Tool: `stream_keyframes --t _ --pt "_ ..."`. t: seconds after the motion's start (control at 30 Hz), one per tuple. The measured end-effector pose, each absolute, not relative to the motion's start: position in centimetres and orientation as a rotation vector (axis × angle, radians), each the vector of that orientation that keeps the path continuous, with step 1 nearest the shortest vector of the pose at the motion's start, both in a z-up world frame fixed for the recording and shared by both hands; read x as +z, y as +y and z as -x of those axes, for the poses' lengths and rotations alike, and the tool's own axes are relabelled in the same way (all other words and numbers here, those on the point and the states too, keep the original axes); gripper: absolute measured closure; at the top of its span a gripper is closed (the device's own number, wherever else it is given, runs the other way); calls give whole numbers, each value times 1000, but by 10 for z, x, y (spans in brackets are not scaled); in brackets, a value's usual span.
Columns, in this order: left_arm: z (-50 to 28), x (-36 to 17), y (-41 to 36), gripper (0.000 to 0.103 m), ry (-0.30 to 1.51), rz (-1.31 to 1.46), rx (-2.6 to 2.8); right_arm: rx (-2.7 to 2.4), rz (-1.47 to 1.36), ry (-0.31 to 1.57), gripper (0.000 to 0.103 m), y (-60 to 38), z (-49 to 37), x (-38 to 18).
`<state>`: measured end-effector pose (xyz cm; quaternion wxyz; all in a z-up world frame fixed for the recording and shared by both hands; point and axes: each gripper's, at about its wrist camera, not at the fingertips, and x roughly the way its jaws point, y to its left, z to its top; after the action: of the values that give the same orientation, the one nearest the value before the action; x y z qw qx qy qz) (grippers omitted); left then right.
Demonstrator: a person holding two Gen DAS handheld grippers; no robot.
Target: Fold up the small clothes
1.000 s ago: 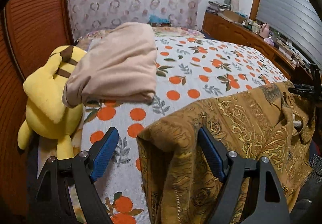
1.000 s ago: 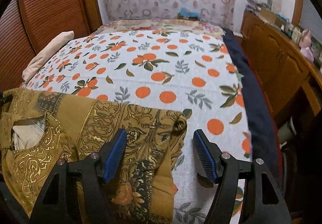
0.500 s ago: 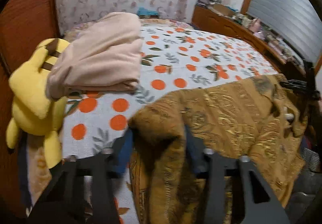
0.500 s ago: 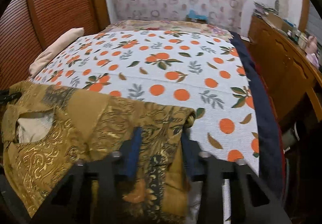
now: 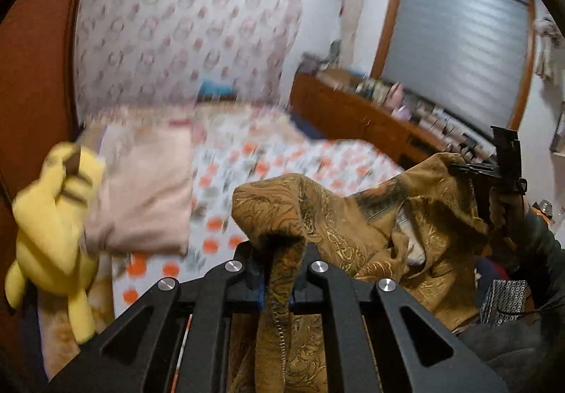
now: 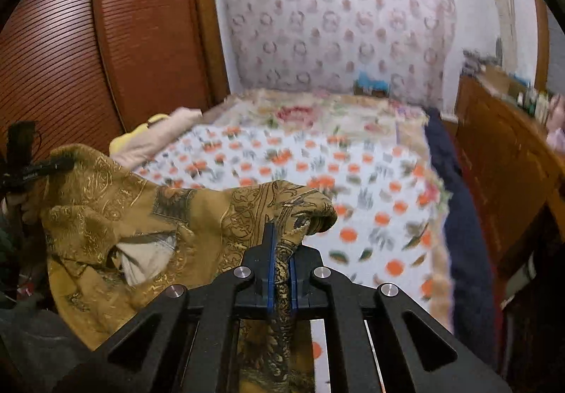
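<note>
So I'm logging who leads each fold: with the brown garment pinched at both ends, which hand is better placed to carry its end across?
Probably right. The right gripper has open bedspread ahead; the left gripper, also shut on the brown garment, faces the pink cloth and yellow plush.

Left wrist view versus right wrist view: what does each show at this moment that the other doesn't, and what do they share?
Only the left wrist view shows the window blind. Only the right wrist view shows the slatted wooden door and the bed's dark blue edge. Both show the gold patterned garment, pinched by the left gripper and the right gripper, the orange-dotted bedspread, the folded pink cloth and the yellow plush toy.
</note>
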<state>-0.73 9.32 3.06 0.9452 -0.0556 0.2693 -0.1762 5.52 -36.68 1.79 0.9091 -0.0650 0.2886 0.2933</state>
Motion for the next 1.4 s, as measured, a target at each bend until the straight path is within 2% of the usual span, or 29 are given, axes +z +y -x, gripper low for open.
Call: stream_keyframes --t 0.37,0.47,0.6,0.67,0.7,0.77,0.8,0.83,0.87,0.9,0.93,1.0,1.13,1.4 --pt "44 139 108 94 283 117 -383 592 208 280 98 -394 19 165" --pt "27 157 114 94 249 94 -360 580 227 220 98 -396 23 190" --pt "-36 166 128 94 256 82 -270 507 284 193 98 -378 -14 207" --pt "-79 159 131 94 279 48 -197 470 287 216 98 -360 -44 203" --pt "-99 151 132 89 314 39 -157 462 287 247 98 -350 -59 197" --pt "-130 131 134 72 380 30 -112 433 288 350 96 -327 -107 173" --pt "-146 117 136 57 419 24 -107 406 290 380 85 -320 -126 160" --pt "-153 106 135 52 446 19 -102 358 304 430 71 -311 -148 141" --pt "-162 90 136 50 488 17 -110 319 314 467 65 -305 -162 126" --pt "-162 80 133 43 515 18 -115 284 306 506 58 -301 -175 111" --pt "-161 69 131 34 536 15 -119 262 289 549 57 -299 -186 94" --pt "-155 54 127 27 558 4 -122 292 264 588 56 -295 -192 72" --pt "-136 31 121 26 610 -9 -130 341 248 638 56 -293 -184 37" --pt "-110 -12 109 26 687 23 -146 384 119 706 56 -341 -195 5"
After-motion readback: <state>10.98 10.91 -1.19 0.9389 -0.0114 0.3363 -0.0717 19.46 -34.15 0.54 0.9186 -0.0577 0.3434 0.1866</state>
